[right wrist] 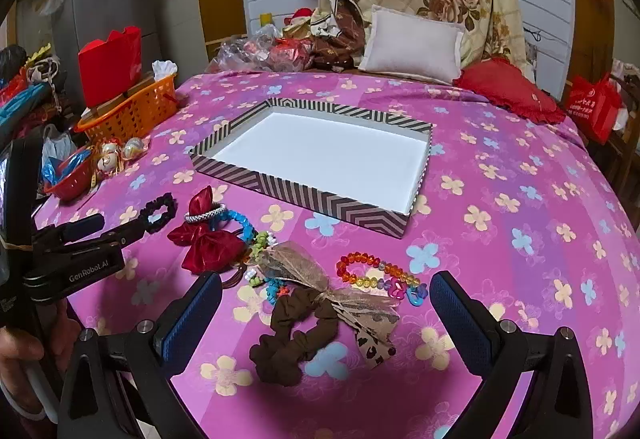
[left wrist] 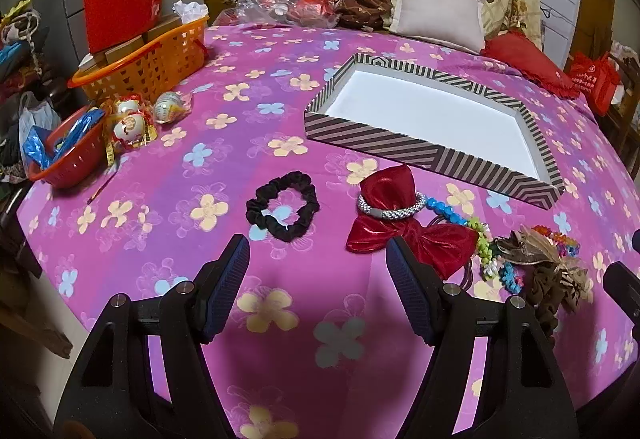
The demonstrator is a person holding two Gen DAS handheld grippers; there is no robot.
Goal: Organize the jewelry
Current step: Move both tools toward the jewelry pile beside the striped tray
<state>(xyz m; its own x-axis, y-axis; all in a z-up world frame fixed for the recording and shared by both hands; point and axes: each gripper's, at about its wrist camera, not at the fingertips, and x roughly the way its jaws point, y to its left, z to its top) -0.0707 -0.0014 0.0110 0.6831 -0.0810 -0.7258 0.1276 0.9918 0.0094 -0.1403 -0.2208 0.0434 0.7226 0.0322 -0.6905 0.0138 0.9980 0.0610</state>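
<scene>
Left gripper (left wrist: 318, 251): jaws spread wide, nothing between them, over the pink flowered bedspread (left wrist: 160, 167). Right gripper (right wrist: 326, 291): jaws also wide apart, empty.

Striped box (left wrist: 400, 149) with white inside sits mid-bed, nothing in it. Jewelry and hair pieces lie in a loose cluster on the near side of it:
- black scrunchie (left wrist: 283, 205), alone, just ahead of the left gripper
- red satin bow (left wrist: 404, 235) with silver beaded bracelet (left wrist: 390, 209) lying across it
- blue bead string (left wrist: 446, 209) and green bead string (left wrist: 482, 239), tangled beside the bow
- brown scrunchie (right wrist: 294, 339) with sheer ribbon bow (right wrist: 316, 281), between the right gripper's fingers
- multicoloured bead bracelet (right wrist: 380, 275), just ahead of the right finger

Clutter at left edge: orange basket (left wrist: 148, 63), red basket (left wrist: 64, 155), painted eggs (left wrist: 130, 125). Pillows (left wrist: 438, 13) at the far end.
</scene>
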